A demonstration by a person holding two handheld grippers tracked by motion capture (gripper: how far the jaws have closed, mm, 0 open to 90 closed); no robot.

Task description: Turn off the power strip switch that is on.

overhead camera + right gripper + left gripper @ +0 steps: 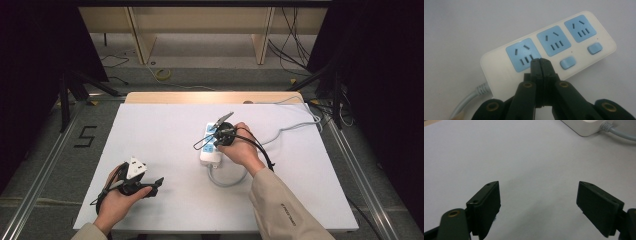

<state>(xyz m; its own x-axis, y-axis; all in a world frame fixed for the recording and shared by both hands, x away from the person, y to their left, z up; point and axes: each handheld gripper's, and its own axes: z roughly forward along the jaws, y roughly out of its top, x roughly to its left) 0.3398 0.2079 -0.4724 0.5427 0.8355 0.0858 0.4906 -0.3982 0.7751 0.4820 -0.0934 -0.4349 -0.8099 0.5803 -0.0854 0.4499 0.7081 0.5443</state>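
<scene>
A white power strip [499,73] with three blue sockets and blue rocker switches [567,62] lies on the white table top [165,130]; it also shows as the strip [209,152] in the high view. My right gripper [540,61] is shut with nothing between its jaws. Its tips sit over the strip at the lower right corner of the nearest socket [522,55]; whether they touch it I cannot tell. In the high view the right gripper [216,142] sits mid-table. My left gripper [539,185] stands open and empty above bare table, at the front left [155,182].
The strip's grey cable [227,181] loops toward the front, then runs off the table's right rear [292,127]. A corner of the strip [586,127] and its cable [621,133] lie ahead of the left gripper. Floor and wooden frames lie beyond the table.
</scene>
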